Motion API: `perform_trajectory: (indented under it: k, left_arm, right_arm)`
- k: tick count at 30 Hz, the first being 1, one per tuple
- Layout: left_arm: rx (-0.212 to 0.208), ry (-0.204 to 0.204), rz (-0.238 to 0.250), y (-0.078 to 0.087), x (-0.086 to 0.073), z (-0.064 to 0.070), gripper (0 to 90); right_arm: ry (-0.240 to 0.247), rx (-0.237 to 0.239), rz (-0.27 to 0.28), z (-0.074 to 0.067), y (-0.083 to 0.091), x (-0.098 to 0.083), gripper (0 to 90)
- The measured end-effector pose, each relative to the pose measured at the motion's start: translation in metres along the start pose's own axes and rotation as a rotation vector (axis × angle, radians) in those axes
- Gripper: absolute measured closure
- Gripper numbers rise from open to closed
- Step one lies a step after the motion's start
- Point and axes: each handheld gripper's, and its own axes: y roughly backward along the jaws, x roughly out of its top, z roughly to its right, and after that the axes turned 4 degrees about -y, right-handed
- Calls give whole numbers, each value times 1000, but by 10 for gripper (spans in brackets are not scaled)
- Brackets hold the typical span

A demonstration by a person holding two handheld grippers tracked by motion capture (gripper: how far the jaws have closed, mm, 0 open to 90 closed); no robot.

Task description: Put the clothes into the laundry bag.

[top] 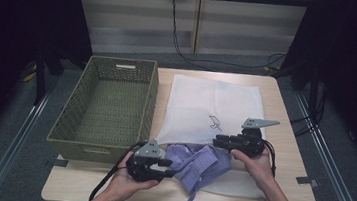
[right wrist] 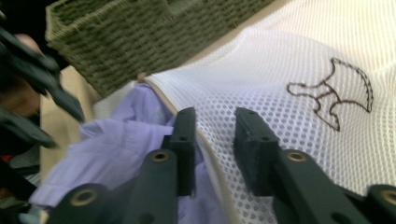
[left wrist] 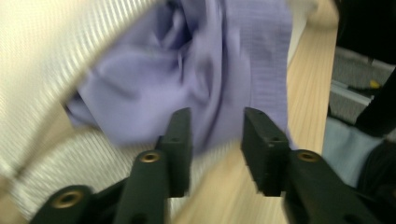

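Note:
A white mesh laundry bag (top: pixel 211 104) with a dark embroidered mark lies flat on the wooden table (top: pixel 286 157). A crumpled purple shirt (top: pixel 200 164) sits at the bag's near edge, partly inside its mouth. My left gripper (top: pixel 171 167) lies level just left of the shirt. In the left gripper view its jaws stand apart (left wrist: pixel 217 135), with the purple shirt (left wrist: pixel 187 74) just beyond the tips and nothing pinched. My right gripper (top: pixel 216 140) is at the shirt's far right. Its jaws (right wrist: pixel 212 135) straddle the bag's (right wrist: pixel 280 79) hemmed edge over the shirt (right wrist: pixel 126 140) without pressing on it.
An empty green woven basket (top: pixel 152 103) stands to the left of the bag, also seen as the basket (right wrist: pixel 130 37) in the right gripper view. Bare table runs along the front edge and right side. Dark curtains and cables surround the table.

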Motion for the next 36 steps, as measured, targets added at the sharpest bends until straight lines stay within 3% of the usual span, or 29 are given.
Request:
perform_trajectory:
  k: [4,9,11,14,16,18,21,24,27,35,36]
  left_arm:
    - [-19,-7,-52,-12,-3,1,711]
    - [2,-13,-117,-27,-8,0,748]
    - [4,-34,-152,-29,-8,-2,748]
    - [4,-14,-155,-35,-9,-3,736]
    - [0,-55,-190,-35,-9,-5,727]
    - [7,-26,-161,-37,-10,-2,715]
    - [11,-37,-173,-36,-9,-2,710]
    - [3,-25,-162,-37,-9,-3,711]
    - [1,-24,-160,-37,-10,-3,724]
    - [-1,-35,-179,-37,-8,-5,729]
    - [-3,-17,-160,-39,-9,-4,734]
  right_arm:
    - [15,20,29,-8,10,4,648]
    - [39,69,45,-29,17,3,674]
    - [58,109,25,-39,17,2,670]
    - [67,159,-34,-50,14,1,667]
    - [81,173,-38,-58,12,-1,678]
    - [105,196,-53,-67,6,-1,671]
    - [142,221,-99,-77,-8,-2,657]
    - [146,222,-151,-83,-28,-8,646]
    - [159,187,-189,-84,-45,-13,600]
    - [162,139,-248,-78,-65,-30,449]
    - [164,133,-253,-77,-67,-31,429]
